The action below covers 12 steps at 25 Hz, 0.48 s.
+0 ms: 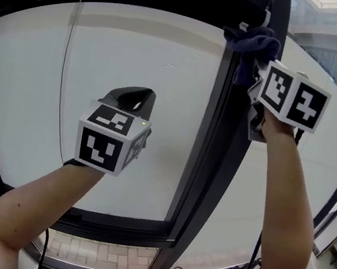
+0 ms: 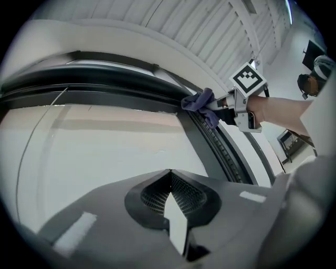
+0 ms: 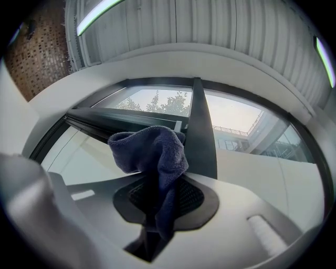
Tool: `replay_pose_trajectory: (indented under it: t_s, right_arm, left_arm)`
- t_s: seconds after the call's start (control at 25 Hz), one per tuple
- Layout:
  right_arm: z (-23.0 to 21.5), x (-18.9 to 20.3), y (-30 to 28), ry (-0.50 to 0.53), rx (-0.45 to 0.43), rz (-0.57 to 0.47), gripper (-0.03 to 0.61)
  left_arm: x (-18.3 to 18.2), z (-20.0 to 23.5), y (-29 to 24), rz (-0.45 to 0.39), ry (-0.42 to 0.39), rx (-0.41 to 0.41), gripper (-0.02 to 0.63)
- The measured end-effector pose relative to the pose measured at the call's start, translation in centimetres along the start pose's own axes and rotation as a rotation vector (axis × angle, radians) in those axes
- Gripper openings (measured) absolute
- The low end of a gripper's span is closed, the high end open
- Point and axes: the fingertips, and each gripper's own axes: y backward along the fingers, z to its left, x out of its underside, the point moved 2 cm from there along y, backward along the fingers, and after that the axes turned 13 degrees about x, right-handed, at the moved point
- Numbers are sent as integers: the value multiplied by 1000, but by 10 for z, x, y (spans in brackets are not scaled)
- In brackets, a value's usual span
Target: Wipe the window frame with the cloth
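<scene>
A: Head view first. Where is the cloth (image 1: 254,42)?

B: High up, bunched where the dark upright of the window frame (image 1: 212,169) meets the top rail. The right gripper (image 1: 253,74) holds it there. It looks pressed onto the frame, though from this angle I can't swear to contact.

A: And the left gripper (image 1: 131,98)?

B: Well apart from the cloth, raised in front of the glass (image 1: 29,90) and carrying nothing.

A: What does the left gripper view show?

B: Its jaws meet at the tips with nothing between them. Off to the right, the cloth (image 2: 199,101) sits at the frame's upper corner, in the right gripper (image 2: 220,109).

A: And the right gripper view?

B: The jaws are clamped on a fold of the cloth (image 3: 155,149). The free end puffs out past the tips, in front of the window frame (image 3: 199,131).

A: How will it handle?

B: I'd judge it soft, light and limp. It should mould to the frame's ridges, but it could drag out of a shallow pinch. It's best taken deep in a thick fold, with a wad left ahead of the jaws so that fabric, not plastic, meets the frame.
</scene>
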Motion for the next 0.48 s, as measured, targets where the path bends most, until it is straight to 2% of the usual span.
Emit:
replay_pose_trajectory:
  t_s: [0.16, 0.28, 0.4, 0.48]
  right_arm:
    - [3, 16, 8, -1, -15, 14, 73]
    - [4, 28, 14, -5, -13, 20, 72]
    - [6, 39, 19, -9, -18, 32, 72]
    - [7, 47, 24, -6, -21, 36, 72]
  left_arm:
    - [25, -23, 11, -31, 94, 40, -6]
    - [38, -43, 12, -29, 91, 87, -6]
    - [57, -56, 11, -20, 183, 126, -6]
    - [68, -60, 11, -3, 209, 131, -6]
